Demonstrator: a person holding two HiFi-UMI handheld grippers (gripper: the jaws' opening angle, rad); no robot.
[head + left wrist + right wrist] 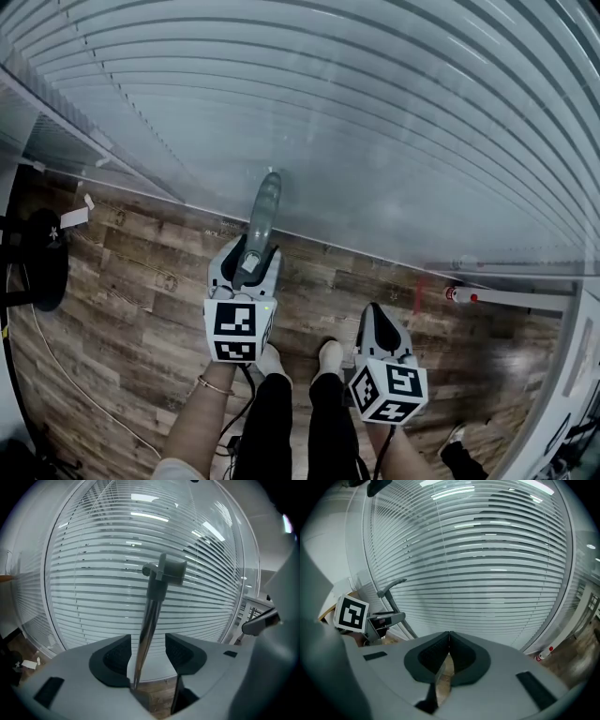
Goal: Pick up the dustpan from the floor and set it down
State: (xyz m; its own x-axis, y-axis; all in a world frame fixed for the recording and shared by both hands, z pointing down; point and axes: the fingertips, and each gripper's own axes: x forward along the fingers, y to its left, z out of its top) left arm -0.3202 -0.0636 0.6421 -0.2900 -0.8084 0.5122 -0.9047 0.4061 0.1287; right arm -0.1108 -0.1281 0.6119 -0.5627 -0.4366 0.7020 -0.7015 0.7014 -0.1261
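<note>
Only the dustpan's long handle shows; its pan is hidden. The grey handle (pixel 263 217) rises in front of the blinds, a metal pole (pixel 151 616) with a grey cap at its top. My left gripper (pixel 246 255) is around the pole. Its jaws (pixel 147 651) stand open: the pole lies against the left pad (pixel 114 660) and a gap separates it from the right one. My right gripper (pixel 378 324) hangs lower right, shut (pixel 448 642) with nothing in it. The right gripper view also shows the pole (pixel 397 607) and the left gripper's marker cube (pixel 351 613).
A glass wall with white blinds (pixel 375 122) runs close ahead over a wood-plank floor (pixel 131 300). A red-and-white object (pixel 462 296) lies at the wall's foot to the right. A black item (pixel 42 258), a paper scrap (pixel 75 217) and a cable (pixel 75 384) lie left. The person's shoes (pixel 330 356) stand between the grippers.
</note>
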